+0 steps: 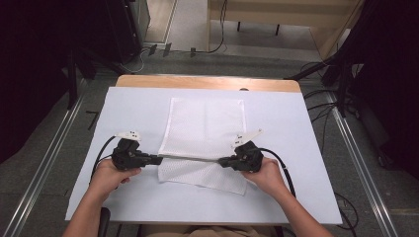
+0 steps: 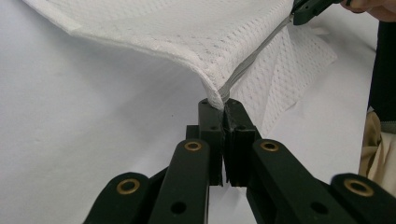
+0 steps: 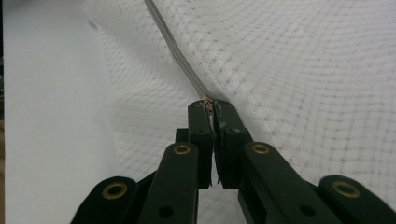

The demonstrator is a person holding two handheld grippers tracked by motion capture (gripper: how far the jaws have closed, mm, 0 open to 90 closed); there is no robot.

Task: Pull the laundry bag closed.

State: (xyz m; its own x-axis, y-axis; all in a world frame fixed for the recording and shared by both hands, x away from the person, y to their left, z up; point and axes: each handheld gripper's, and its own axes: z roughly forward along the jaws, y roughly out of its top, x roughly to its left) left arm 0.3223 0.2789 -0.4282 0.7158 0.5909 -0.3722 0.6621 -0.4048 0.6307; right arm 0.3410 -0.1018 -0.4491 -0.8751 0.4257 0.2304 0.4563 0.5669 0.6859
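High view: my left tongs point(image 1: 157, 159) and right tongs point(image 1: 222, 161) face each other, each pinching one end of a folded edge of the white cloth point(image 1: 205, 126), stretched taut in a straight line between them. Left gripper view: tongs point(image 2: 223, 103) pressed together on the cloth point(image 2: 187, 32) corner, cloth rising beyond the tips. Right gripper view: tongs point(image 3: 211, 105) clamped on the fold, cloth point(image 3: 303, 70) ahead and on both sides over the table point(image 1: 123, 106).

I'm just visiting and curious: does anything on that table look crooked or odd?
Yes. The white cloth lies partly folded: its near edge is lifted and stretched taut between the left gripper and right gripper, both shut on it, and the layer beneath pokes out unevenly. Nothing looks spilled or damaged.
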